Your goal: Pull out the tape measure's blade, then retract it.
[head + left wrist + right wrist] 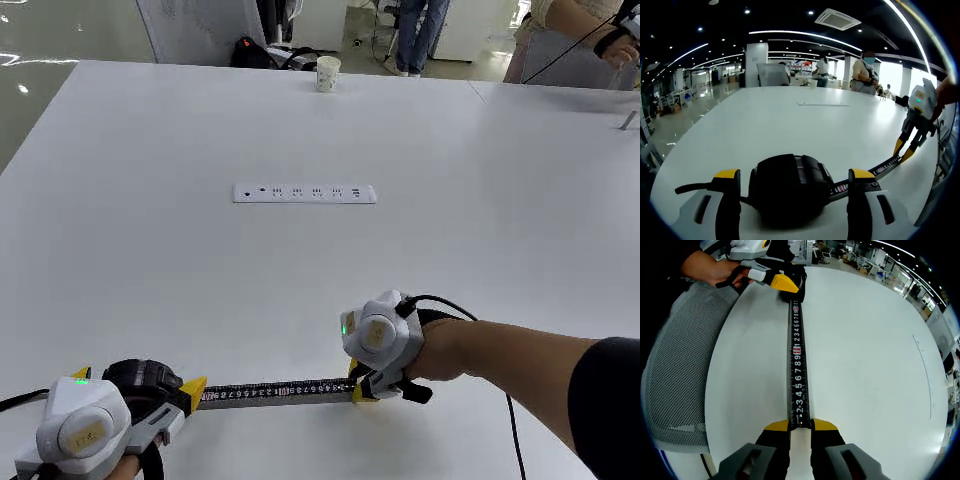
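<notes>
Left tool (794, 175): clamped on the tape measure case (787, 195), likely to anchor it near the counter's (300, 280) front edge.
Right tool (800, 425): pinches the blade (797, 355) tip, keeping it drawn out.
Blade: flat on the counter, numbers up, spanning both tools; not yet retracted.
Counter: white, smooth; power strip (305, 193) mid-surface, paper cup (328, 72) at the far edge.
Room: open office, strip lights.

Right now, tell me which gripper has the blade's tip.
The right gripper: its jaws pinch the end of the blade, which is drawn out. The left gripper instead clamps the black case.
</notes>
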A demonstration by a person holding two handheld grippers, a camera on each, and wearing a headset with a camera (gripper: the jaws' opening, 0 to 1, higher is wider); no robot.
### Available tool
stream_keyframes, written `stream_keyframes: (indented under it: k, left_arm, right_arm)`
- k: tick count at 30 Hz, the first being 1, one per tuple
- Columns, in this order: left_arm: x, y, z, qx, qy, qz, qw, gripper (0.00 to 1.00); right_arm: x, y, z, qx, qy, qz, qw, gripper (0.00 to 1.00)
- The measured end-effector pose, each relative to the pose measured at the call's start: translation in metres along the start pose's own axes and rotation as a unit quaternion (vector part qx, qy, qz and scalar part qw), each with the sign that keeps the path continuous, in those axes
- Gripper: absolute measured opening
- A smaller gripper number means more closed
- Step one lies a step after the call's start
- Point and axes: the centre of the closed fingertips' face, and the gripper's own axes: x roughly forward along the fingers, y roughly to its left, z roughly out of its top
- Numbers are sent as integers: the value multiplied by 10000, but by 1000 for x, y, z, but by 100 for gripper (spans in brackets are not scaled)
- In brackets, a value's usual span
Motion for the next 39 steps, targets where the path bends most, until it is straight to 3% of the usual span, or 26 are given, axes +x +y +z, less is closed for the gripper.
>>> stream_keyframes:
  k: [7,11,17,24,27,39]
  left_arm:
    - [1,1,3,-50,-40,-8,10000,78]
    - [3,2,1,-258,-6,-9,9997,76]
    - [2,2,-2,-270,61,6,9996,71]
    - [1,6,-4,-263,139,37,9995,66]
    - [1,5,-5,-273,139,46,9995,65]
    - [1,4,-7,-161,268,-41,9995,64]
  right_arm:
    - [0,-1,1,219,-20,10,9998,11]
    - [0,-2,2,408,5,50,9992,11]
    - [0,-1,1,482,94,30,9988,11]
    - [0,-1,1,387,144,47,9991,11]
    - [0,0,1,115,191,3,9998,11]
    - [0,-1,1,338,272,-32,9991,10]
